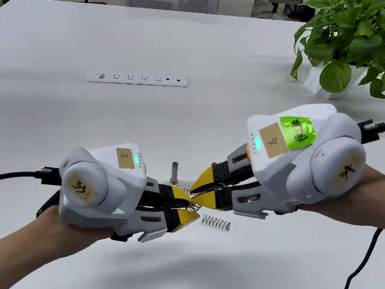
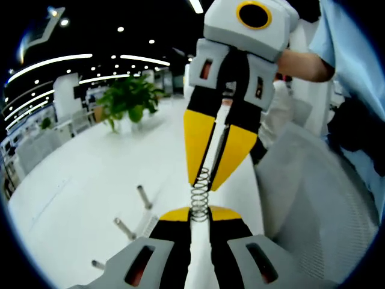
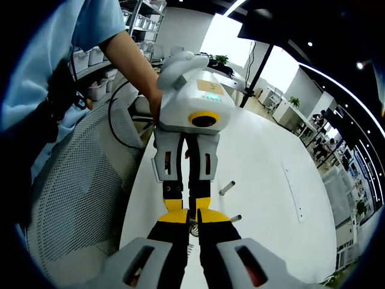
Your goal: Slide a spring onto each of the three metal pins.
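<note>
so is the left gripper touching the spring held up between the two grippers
Touching. In the left gripper view, the lower end of the spring is pinched between the yellow tips of the left gripper.

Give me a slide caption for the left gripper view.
Tip to tip, the left gripper and right gripper pinch one spring; three metal pins sit on the white table beside them.

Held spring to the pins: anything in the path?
Nothing visible. The spring is pinched between the left gripper and right gripper, and in the left gripper view three pins stand beside them on bare table. A second spring lies nearer the person, off that path.
</note>
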A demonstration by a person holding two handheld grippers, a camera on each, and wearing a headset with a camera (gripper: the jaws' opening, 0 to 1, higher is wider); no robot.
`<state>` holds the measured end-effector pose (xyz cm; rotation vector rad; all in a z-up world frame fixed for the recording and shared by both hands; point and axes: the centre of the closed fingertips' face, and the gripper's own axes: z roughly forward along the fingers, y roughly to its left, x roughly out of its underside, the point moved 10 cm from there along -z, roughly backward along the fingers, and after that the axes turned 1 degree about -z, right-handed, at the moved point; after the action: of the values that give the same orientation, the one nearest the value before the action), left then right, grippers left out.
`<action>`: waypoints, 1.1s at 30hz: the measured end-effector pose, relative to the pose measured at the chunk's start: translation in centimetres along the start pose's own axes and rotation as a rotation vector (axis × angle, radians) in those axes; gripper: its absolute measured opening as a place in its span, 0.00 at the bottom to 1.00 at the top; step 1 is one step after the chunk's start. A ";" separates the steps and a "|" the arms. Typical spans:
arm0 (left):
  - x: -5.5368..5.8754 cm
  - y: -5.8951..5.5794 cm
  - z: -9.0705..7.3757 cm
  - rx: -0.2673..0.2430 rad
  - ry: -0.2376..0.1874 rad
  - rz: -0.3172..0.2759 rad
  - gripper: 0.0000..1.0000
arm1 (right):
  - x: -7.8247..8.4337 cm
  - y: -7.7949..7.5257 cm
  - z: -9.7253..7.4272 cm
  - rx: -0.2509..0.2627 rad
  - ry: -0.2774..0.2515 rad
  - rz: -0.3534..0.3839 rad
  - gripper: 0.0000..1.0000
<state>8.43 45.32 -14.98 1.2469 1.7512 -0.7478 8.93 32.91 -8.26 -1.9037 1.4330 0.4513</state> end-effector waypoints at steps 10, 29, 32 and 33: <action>-0.3 0.1 0.2 0.003 -0.007 0.027 0.10 | 0.9 -1.1 -1.2 -0.058 0.013 0.112 0.26; -0.9 -0.4 0.3 0.007 -0.005 0.078 0.10 | 1.9 -1.4 0.5 -0.222 0.124 0.158 0.23; -0.9 -0.4 0.2 0.005 -0.012 0.077 0.10 | 1.9 -1.5 0.5 -0.229 0.117 0.165 0.21; -0.9 -0.4 0.2 0.005 -0.010 0.077 0.10 | 1.9 -1.5 0.6 -0.229 0.119 0.164 0.21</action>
<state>8.23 44.62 -14.25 1.3045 1.6837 -0.7131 11.00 32.20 -9.41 -2.0278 1.6849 0.6113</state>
